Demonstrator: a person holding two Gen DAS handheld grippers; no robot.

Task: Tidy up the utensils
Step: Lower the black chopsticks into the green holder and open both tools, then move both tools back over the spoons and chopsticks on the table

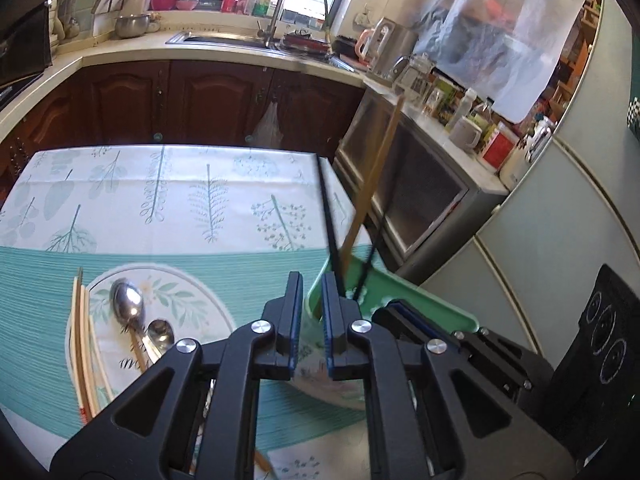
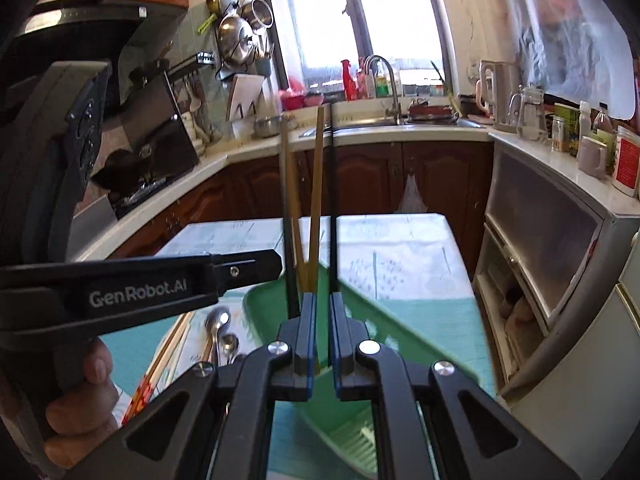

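Right gripper [image 2: 323,328] and left gripper [image 1: 311,312] are both hovering nearly closed, holding nothing, over the green holder [image 2: 360,320] of chopsticks [image 2: 314,208] (light, stiff, slippery; pinch mid-shaft) on the worktop [image 1: 120,200].

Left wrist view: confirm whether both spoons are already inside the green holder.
No: both spoons lie on the placemat, left of the green holder.
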